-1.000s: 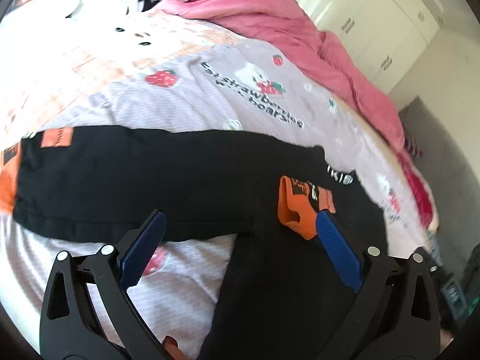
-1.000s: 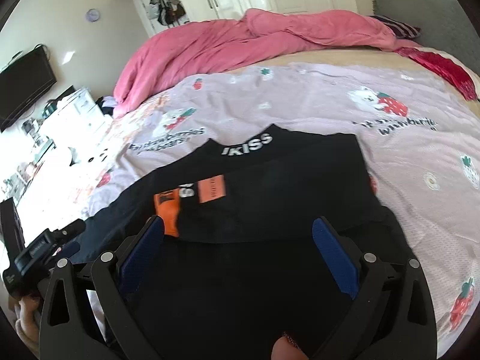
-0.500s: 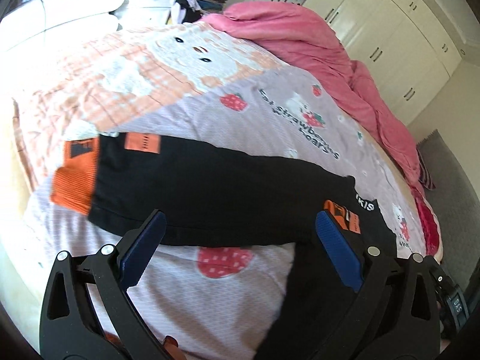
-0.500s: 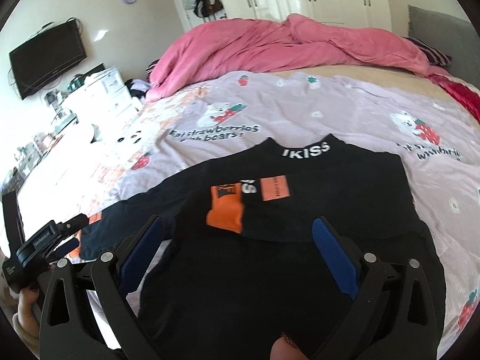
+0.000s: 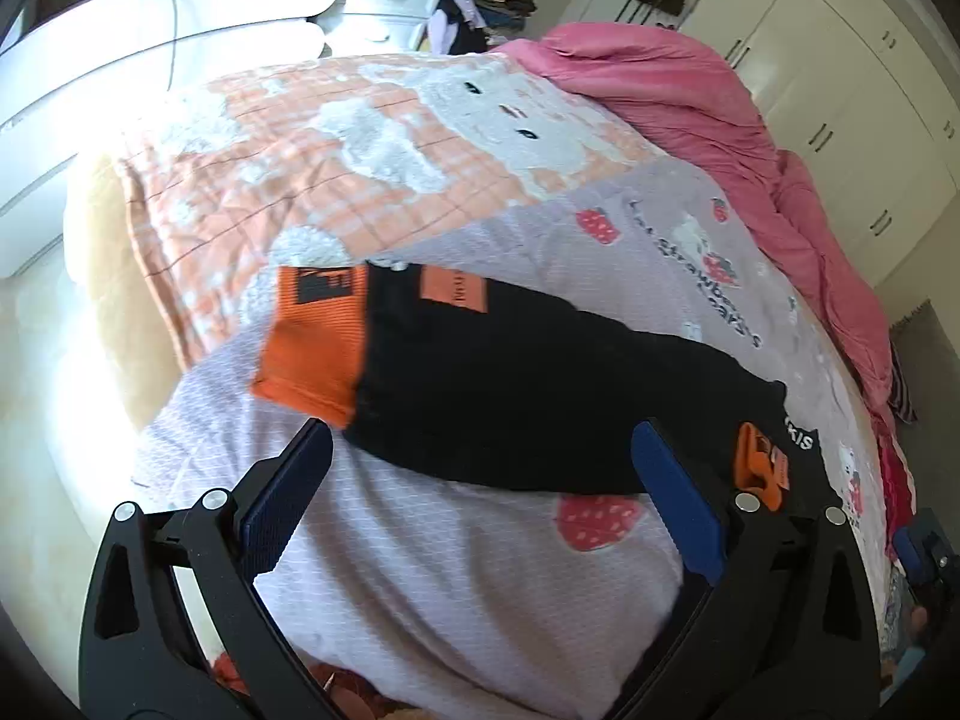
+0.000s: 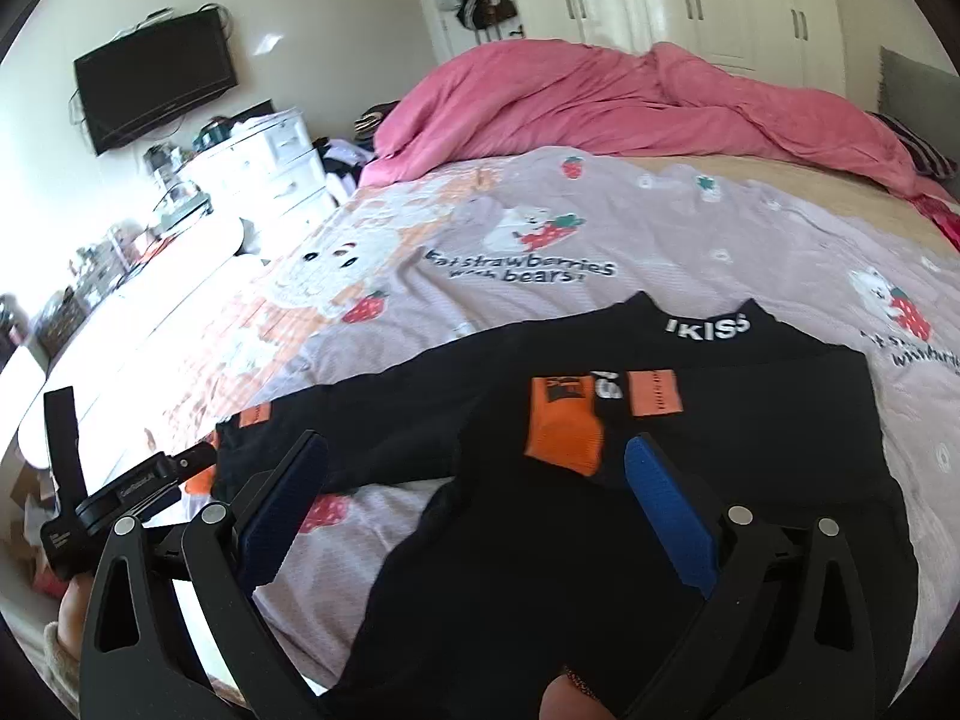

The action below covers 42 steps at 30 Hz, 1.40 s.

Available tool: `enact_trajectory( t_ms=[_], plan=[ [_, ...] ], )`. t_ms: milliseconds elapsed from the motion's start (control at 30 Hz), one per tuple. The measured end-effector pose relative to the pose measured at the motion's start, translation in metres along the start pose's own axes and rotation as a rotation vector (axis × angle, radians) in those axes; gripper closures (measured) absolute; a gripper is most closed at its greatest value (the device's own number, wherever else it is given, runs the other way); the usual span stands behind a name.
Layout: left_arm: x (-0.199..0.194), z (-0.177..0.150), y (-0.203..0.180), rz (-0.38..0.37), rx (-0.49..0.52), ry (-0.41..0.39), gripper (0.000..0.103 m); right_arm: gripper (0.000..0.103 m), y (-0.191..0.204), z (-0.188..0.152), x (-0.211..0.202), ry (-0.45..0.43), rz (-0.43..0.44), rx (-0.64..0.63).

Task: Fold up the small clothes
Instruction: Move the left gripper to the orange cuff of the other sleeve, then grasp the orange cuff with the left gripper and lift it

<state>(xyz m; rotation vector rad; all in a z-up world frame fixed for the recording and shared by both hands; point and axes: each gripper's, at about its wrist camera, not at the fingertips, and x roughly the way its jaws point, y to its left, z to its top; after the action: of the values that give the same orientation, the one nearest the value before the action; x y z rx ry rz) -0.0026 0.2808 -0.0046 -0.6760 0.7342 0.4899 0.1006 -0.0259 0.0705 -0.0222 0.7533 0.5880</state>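
Hovering: left gripper [image 5: 480,492] over sleeve [image 5: 510,390] | right gripper [image 6: 477,501] over shirt [image 6: 630,540] | jaws wide, empty

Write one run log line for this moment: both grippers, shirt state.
left gripper: open, above outstretched sleeve | right gripper: open, above shirt | other sleeve folded across | bed

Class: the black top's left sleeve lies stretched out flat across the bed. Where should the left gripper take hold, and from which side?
Grip the orange cuff at the sleeve end, coming in from its free near edge: it lies flat, and the open left gripper already faces it.
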Motion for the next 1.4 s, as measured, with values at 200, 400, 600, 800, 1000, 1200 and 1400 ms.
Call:
enact_trajectory(
  t_ms=[200,400,600,800,1000,1200,1400],
  plan=[
    [0.001,0.002,0.018,0.025,-0.030,0.012,0.009,0.005,0.026,-0.001,0.014,0.037,0.026,-0.056],
    [0.005,0.002,0.037,0.025,-0.084,0.028,0.009,0.004,0.051,-0.005,0.031,0.069,0.054,-0.113],
    [0.021,0.001,0.046,-0.017,-0.138,0.059,0.009,0.004,0.064,-0.006,0.040,0.085,0.084,-0.130],
    [0.043,-0.003,0.046,-0.042,-0.220,0.053,0.010,0.005,0.061,-0.009,0.047,0.095,0.105,-0.096],
    [0.053,0.001,0.035,-0.017,-0.237,-0.021,0.032,0.005,0.036,-0.010,0.052,0.107,0.095,-0.022],
    [0.056,0.011,0.045,-0.052,-0.276,-0.066,0.077,0.005,-0.004,-0.006,0.044,0.088,0.058,0.063],
    [0.040,0.013,0.033,-0.142,-0.229,-0.111,0.093,0.005,-0.042,-0.010,0.032,0.060,0.036,0.145]
  ],
)
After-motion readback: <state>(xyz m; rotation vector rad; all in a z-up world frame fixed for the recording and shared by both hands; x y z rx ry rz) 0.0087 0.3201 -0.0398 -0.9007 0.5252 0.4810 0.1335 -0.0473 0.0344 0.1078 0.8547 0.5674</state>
